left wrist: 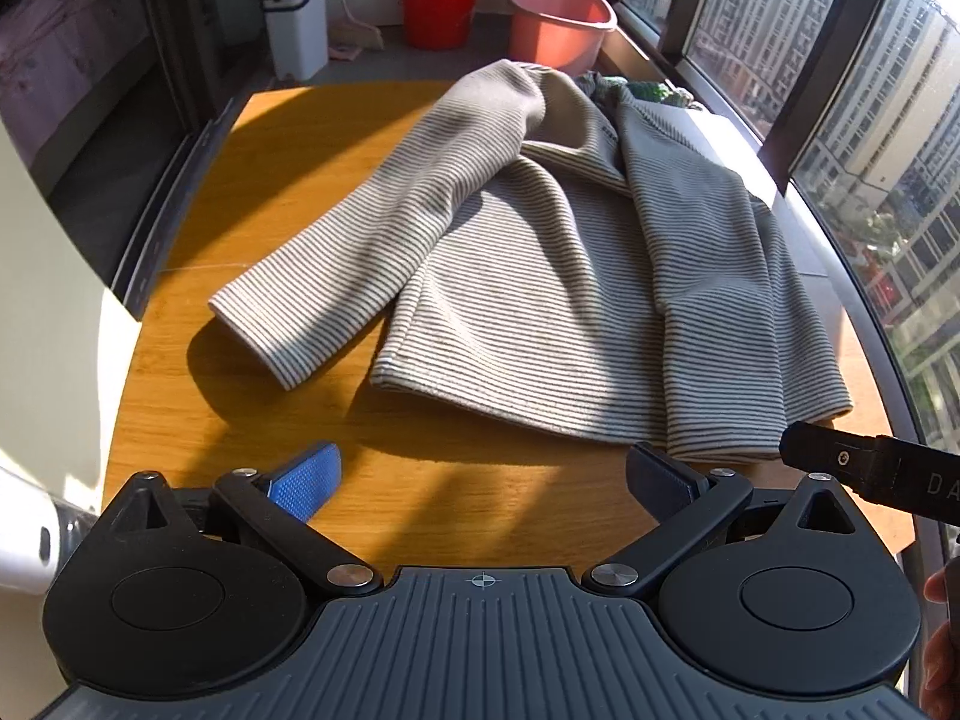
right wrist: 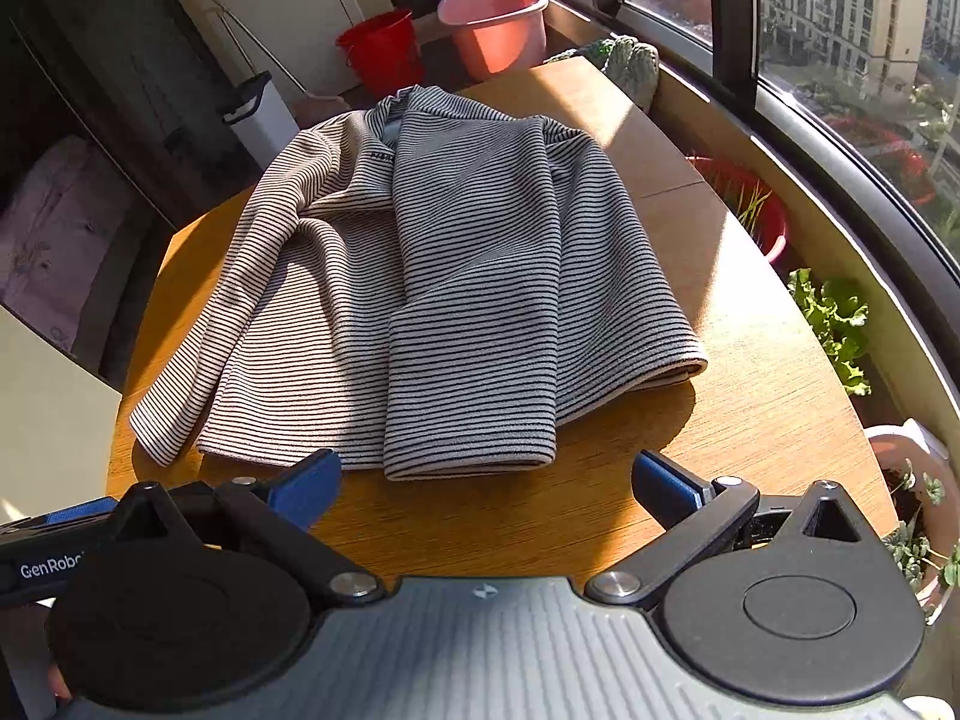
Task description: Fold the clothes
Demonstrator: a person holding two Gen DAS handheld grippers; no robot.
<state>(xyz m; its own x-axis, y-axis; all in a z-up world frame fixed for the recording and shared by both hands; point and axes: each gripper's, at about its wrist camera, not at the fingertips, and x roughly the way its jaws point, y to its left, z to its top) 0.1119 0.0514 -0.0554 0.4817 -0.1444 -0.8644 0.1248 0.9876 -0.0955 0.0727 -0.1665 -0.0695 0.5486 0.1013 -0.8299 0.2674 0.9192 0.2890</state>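
A striped sweater [right wrist: 432, 276] lies on the wooden tabletop [right wrist: 750, 420], its right side folded over the body and its other sleeve trailing toward 8 o'clock. The right gripper [right wrist: 486, 483] hovers just short of the hem, jaws spread wide with nothing between them. A pink basin [right wrist: 493, 24] and red bucket [right wrist: 384, 51] stand at 12 o'clock beyond the tabletop.

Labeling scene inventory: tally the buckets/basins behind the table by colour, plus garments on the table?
Red bucket: 1
Pink basin: 1
Striped garment on the table: 1
Total: 3
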